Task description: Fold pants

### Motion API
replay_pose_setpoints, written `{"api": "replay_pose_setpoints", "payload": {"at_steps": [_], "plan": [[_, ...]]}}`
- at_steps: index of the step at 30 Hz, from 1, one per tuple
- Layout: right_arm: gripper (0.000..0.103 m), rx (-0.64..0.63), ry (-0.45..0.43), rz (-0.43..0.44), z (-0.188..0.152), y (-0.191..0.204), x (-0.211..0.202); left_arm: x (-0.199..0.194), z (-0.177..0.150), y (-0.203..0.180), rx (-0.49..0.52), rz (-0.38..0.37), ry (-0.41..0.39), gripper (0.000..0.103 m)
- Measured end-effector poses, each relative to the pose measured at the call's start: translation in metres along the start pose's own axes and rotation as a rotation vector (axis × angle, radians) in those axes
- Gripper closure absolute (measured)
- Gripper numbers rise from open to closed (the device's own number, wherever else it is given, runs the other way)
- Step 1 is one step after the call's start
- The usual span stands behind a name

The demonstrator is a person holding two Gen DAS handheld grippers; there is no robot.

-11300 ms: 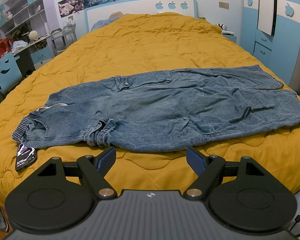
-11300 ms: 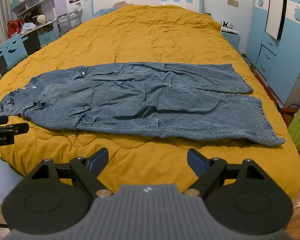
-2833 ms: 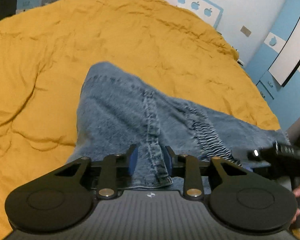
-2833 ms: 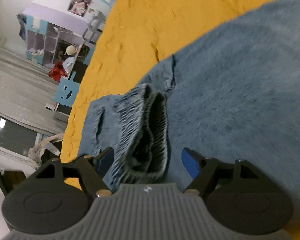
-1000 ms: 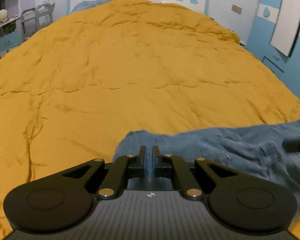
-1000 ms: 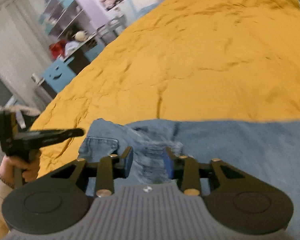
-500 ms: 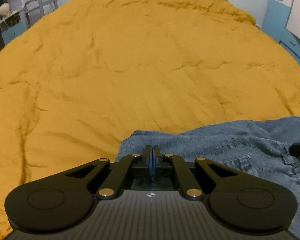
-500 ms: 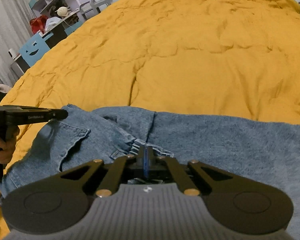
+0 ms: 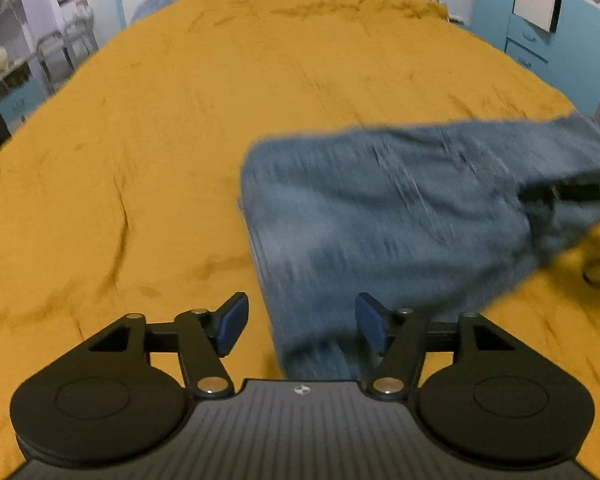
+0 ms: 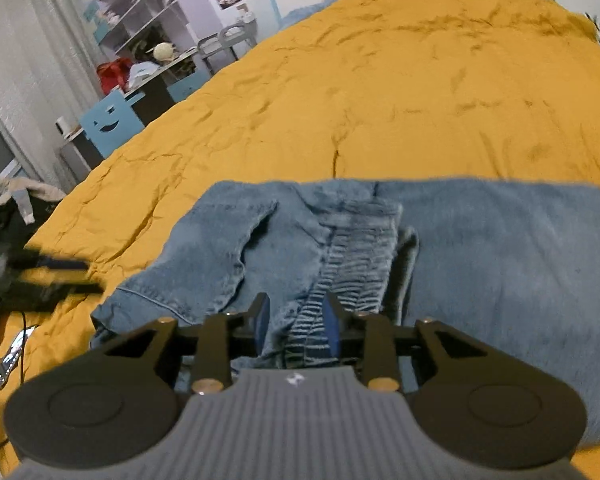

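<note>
Two tools here, one per hand. The left tool (image 9: 300, 322) is opening, its blue pads wide apart — a strip of denim runs between them but neither pad presses it, so it's let go. The right tool (image 10: 296, 322) is opening too; the ribbed waistband sits between its pads, and I can't tell if they touch the cloth.

One pair of jeans (image 10: 480, 264), folded over on itself, lying flat near the front edge of the bed (image 10: 400, 92) on one mustard quilt. In the right wrist view one phone (image 10: 10, 358) lies on the quilt's left edge, and one blue smiley-face chair (image 10: 110, 120) stands beside the bed.
</note>
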State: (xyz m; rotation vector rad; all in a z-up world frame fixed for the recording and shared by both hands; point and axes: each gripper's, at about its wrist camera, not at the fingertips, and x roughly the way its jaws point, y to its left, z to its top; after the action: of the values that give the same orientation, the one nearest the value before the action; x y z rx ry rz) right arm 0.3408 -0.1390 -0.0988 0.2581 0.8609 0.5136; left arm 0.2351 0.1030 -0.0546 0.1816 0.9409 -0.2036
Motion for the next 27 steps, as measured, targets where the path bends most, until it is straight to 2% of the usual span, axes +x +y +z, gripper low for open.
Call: {"api": "replay_pose_setpoints", "payload": {"at_steps": [2,4,6,7,9,15,20,24,27], "plan": [[0.078,0.013,-0.001,-0.005,-0.007,-0.001,0.002,0.008,-0.013,-0.003,-0.031,0.009,0.019,0.03],[0.078,0.013,0.006,-0.012,-0.006,-0.003,0.007,0.021,-0.018,0.004,-0.114,0.045,0.008,0.039],[0.078,0.0,0.016,-0.027,-0.008,-0.002,0.01,0.028,-0.018,0.016,-0.23,-0.018,0.009,0.07],[0.078,-0.004,0.024,-0.037,-0.008,-0.003,0.013,0.028,-0.017,0.02,-0.277,-0.028,-0.002,0.071],[0.078,-0.012,0.039,-0.072,-0.01,-0.006,0.019,0.024,-0.017,0.021,-0.283,-0.028,-0.02,0.079],[0.078,0.007,0.057,-0.067,-0.014,-0.017,0.031,0.046,-0.026,0.029,-0.337,-0.029,0.069,0.081],[0.078,-0.003,0.073,-0.073,-0.018,-0.021,0.039,0.046,-0.021,0.023,-0.341,-0.017,0.099,0.079],[0.077,-0.007,0.079,-0.082,-0.011,-0.019,0.038,0.028,-0.018,0.014,-0.31,-0.002,0.094,0.071],[0.074,-0.01,0.067,-0.069,-0.006,-0.015,0.029,0.005,-0.018,0.006,-0.28,0.006,0.053,0.068]]}}
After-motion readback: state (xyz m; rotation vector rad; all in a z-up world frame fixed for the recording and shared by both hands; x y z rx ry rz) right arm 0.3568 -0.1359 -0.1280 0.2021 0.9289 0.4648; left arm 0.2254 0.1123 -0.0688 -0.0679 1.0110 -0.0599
